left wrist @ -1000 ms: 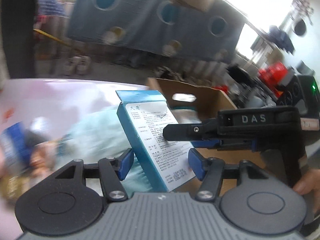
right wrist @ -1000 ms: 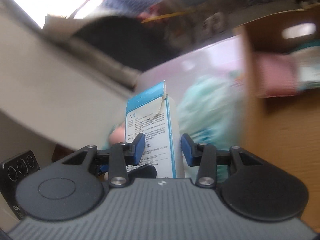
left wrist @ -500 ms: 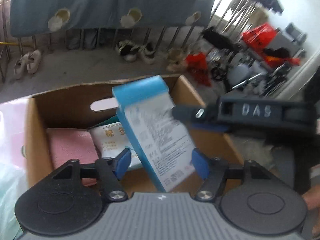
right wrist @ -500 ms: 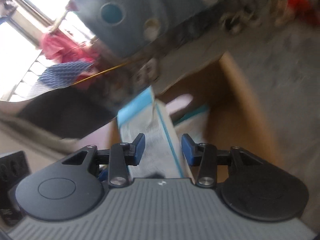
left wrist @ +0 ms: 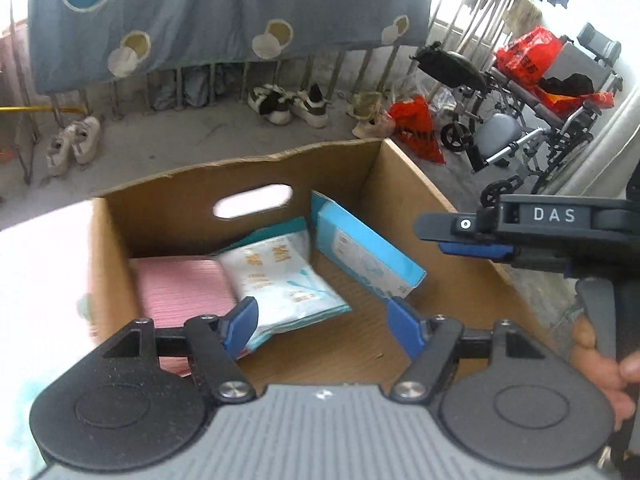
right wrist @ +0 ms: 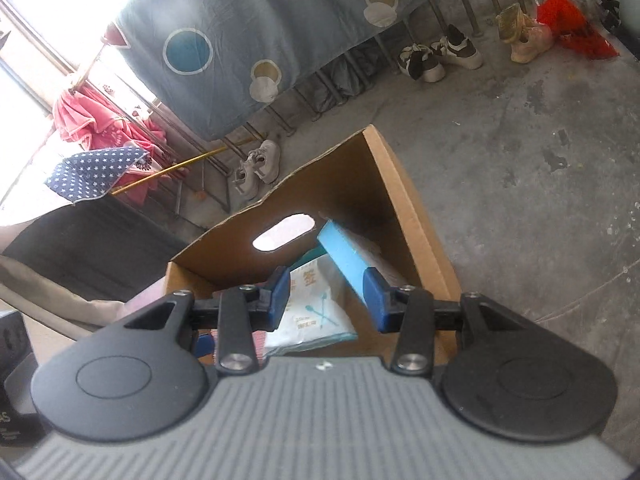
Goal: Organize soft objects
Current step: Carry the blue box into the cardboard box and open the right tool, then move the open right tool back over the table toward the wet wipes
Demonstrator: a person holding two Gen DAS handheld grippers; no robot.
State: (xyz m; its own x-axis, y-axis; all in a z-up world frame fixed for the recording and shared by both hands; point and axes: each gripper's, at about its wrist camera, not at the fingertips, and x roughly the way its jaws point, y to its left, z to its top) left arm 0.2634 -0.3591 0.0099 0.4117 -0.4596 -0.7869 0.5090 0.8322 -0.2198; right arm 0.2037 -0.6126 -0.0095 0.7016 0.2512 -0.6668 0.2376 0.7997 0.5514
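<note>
A blue and white carton lies tilted inside the open cardboard box, against its right wall. Beside it lie a white and teal packet and a pink folded cloth. My left gripper is open and empty above the box's near edge. My right gripper is open and empty above the box; it also shows side-on in the left wrist view. The carton and the packet show in the right wrist view.
The box stands on a pink-white table with a pale teal soft thing at the lower left. Beyond are a concrete floor, shoes, a hanging blue dotted sheet and wheelchairs.
Both grippers carried the blue carton from the table over the box, then opened. The carton dropped into the box and now rests against its right wall.
</note>
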